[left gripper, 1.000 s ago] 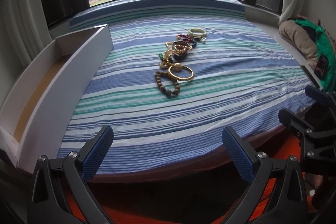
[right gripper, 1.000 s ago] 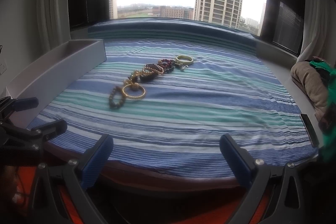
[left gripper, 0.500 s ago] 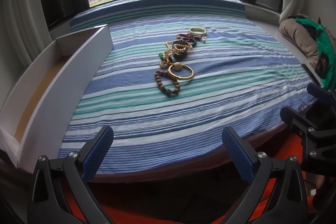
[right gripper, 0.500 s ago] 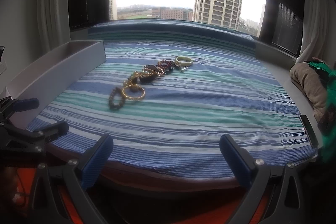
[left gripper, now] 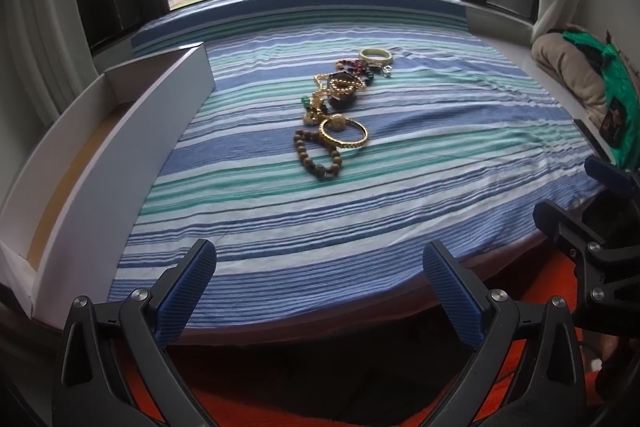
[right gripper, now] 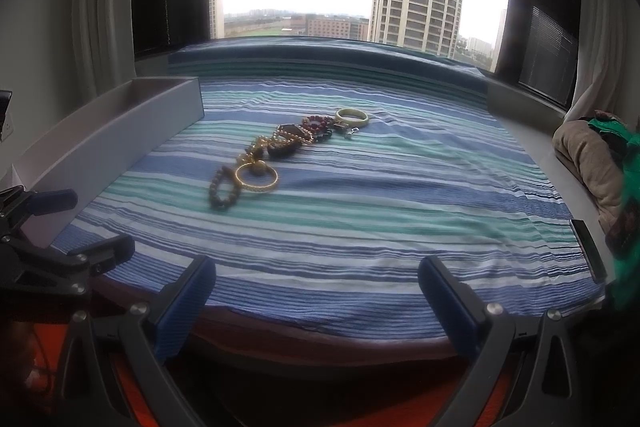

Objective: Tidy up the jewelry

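Observation:
A line of jewelry lies on the striped cloth [left gripper: 400, 187]: a brown bead bracelet [left gripper: 316, 157] nearest me, a gold bangle [left gripper: 343, 133], gold chains [left gripper: 338, 87], dark red beads [left gripper: 352, 66] and a pale green bangle [left gripper: 375, 55] farthest. The right wrist view shows the same row, with the gold bangle [right gripper: 256, 177] and the green bangle [right gripper: 351, 116]. A long white box [left gripper: 100, 147] lies open along the left side, nothing visible inside. My left gripper [left gripper: 319, 291] is open at the near edge, well short of the jewelry. My right gripper [right gripper: 314, 301] is open too, holding nothing.
Folded beige and green fabric [left gripper: 580, 83] sits at the right edge beside a dark flat item [right gripper: 586, 247]. Curtains and a large window stand behind the platform. Orange flooring [left gripper: 360, 411] shows below the near edge. The other gripper's black frame [left gripper: 592, 227] is at my right.
Both views have risen and shifted very slightly; the jewelry and box have not moved, and both grippers stay open.

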`<control>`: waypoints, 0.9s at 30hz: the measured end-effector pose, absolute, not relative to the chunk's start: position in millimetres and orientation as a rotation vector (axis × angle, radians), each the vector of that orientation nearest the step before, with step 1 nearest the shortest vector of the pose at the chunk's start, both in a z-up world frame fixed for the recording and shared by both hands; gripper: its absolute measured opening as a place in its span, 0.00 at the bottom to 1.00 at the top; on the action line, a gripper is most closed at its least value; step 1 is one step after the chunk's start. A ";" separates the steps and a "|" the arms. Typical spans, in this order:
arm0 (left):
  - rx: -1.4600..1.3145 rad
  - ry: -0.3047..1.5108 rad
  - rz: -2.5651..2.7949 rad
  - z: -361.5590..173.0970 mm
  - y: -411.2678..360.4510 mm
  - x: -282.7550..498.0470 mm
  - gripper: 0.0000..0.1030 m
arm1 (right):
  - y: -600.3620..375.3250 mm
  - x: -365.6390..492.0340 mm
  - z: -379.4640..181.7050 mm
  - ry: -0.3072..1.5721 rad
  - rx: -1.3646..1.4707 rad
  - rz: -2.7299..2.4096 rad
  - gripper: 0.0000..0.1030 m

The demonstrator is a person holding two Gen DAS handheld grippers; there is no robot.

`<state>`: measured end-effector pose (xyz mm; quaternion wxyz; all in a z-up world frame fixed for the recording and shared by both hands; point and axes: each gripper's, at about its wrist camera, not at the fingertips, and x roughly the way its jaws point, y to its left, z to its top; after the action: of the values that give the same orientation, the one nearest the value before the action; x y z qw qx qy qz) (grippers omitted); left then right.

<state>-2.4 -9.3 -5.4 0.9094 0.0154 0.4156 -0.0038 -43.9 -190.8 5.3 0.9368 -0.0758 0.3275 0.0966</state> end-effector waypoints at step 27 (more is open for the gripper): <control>0.043 0.878 -0.010 -9.6 -14.1 -0.9 1.00 | -191.2 -43.9 3.8 0.675 -0.152 0.198 1.00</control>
<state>-0.9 -14.1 -9.6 0.9050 0.0209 0.4249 -0.0049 -43.9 -191.2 3.8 0.9359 -0.0745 0.3303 0.0969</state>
